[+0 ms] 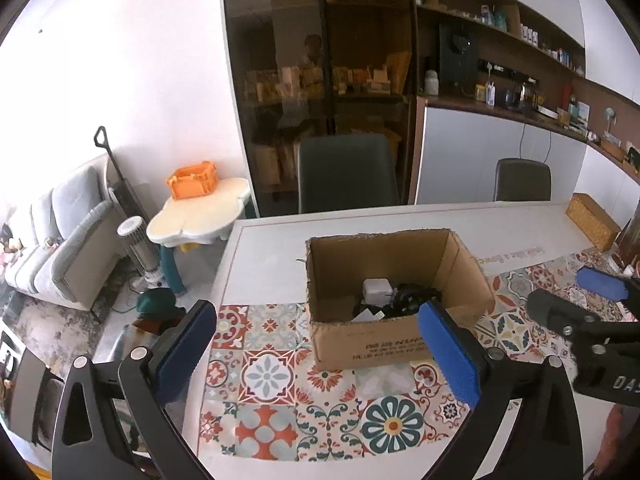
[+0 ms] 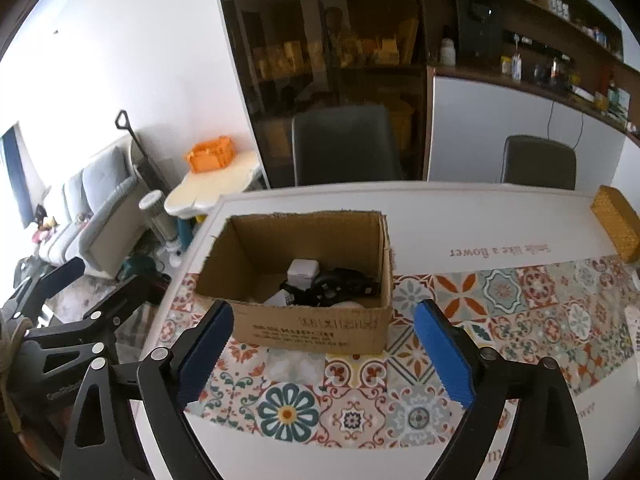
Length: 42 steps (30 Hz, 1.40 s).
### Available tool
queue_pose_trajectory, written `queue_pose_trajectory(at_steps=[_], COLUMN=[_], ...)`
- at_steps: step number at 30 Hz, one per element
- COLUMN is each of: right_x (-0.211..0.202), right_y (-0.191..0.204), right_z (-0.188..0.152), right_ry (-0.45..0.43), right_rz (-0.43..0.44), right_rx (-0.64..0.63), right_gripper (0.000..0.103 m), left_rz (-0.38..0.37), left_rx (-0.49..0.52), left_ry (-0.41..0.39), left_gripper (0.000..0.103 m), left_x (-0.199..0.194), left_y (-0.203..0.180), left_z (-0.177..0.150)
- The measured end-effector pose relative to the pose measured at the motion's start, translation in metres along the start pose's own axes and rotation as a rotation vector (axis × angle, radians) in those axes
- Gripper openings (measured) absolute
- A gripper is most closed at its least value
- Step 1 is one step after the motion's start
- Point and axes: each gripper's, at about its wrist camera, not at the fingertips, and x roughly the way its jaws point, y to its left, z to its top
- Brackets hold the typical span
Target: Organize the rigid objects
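An open cardboard box [image 1: 372,346] stands on the patterned table mat [image 1: 280,380]; it also shows in the right wrist view [image 2: 308,328]. Inside lie a white charger cube [image 1: 376,290] [image 2: 303,272] and black gadgets with cables [image 1: 408,298] [image 2: 336,286]. My left gripper [image 1: 316,354] is open and empty, held just in front of the box. My right gripper [image 2: 324,354] is open and empty, also just in front of the box; its blue-padded fingers [image 1: 600,284] show at the right of the left wrist view.
A woven rectangular box [image 1: 592,220] [image 2: 616,224] sits at the table's far right. Two dark chairs [image 1: 346,172] [image 2: 538,162] stand behind the white table [image 2: 460,216]. A small cream side table with an orange crate [image 1: 194,180] and a grey sofa [image 1: 60,240] are to the left.
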Motion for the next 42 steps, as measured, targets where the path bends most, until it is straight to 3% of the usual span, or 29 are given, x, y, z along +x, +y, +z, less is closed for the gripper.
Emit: queue_pose_trajectory(at_steps=[10,20,28,42], right_x=[-0.077,-0.128,-0.148,-0.160], right_y=[0.006,0.013,0.012,0.011], right_z=[-0.019,-0.042,-0.053,-0.055], right_ry=[-0.114,-0.195,-0.226,-0.261], right_rz=[-0.009,-0.013,-0.013,0.000], right_rx=[-0.015,-0.027,-0.027,-0.016], right_gripper=[0.096,0.096,0.096,0.096], left_rz=[-0.028,0.015,0.018,0.026], left_rx=[-0.066,-0.024,0.001,-0.013], left_ry=[-0.033,-0.106,-0.160,-0.205], left_gripper=[0.103,0.103,0.103,0.103], left_x=[-0.057,-0.105,-0.130,-0.142], left_y=[0.007,0.001,-0.004,-0.003], left_z=[-0.017,-0.027,-0.032,-0.030])
